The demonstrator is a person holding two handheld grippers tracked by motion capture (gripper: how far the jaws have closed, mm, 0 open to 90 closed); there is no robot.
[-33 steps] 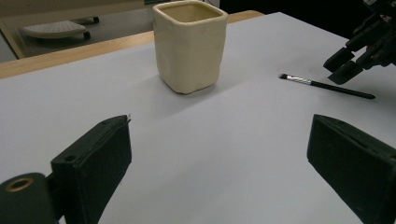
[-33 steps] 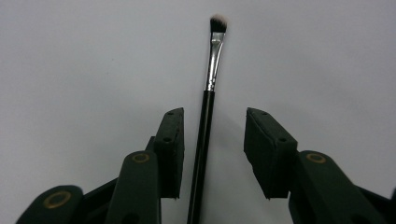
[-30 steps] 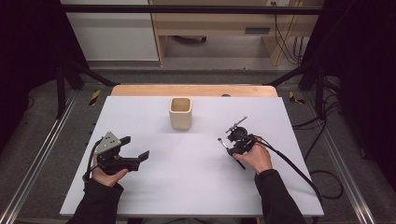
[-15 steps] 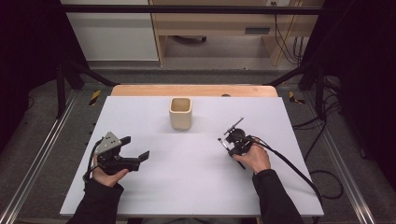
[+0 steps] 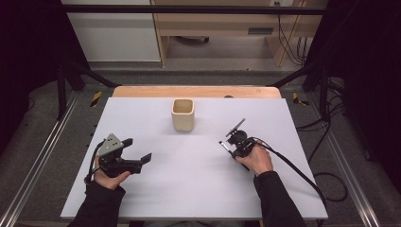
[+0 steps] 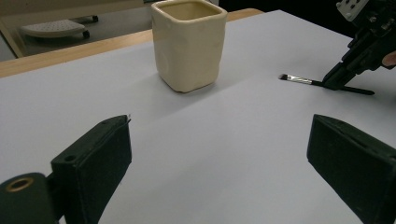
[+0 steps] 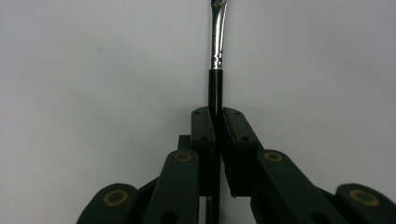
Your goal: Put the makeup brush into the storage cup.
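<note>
Looking down from the high view, I see a cream square cup [image 5: 183,115] standing upright toward the far middle of the white table [image 5: 189,189], my left gripper [image 5: 137,151] resting near the left edge with its jaws spread apart, and my right gripper [image 5: 226,145] low over the right side, pinching a thin brush [image 5: 223,144]. In the left gripper view, both black jaws stand wide with bare table between them; the cup [image 6: 189,44] sits beyond, and the brush [image 6: 299,80] lies on the sheet under the right gripper [image 6: 336,81]. In the right gripper view, my jaws are clamped on the brush's black handle [image 7: 214,91], its metal ferrule pointing away.
</note>
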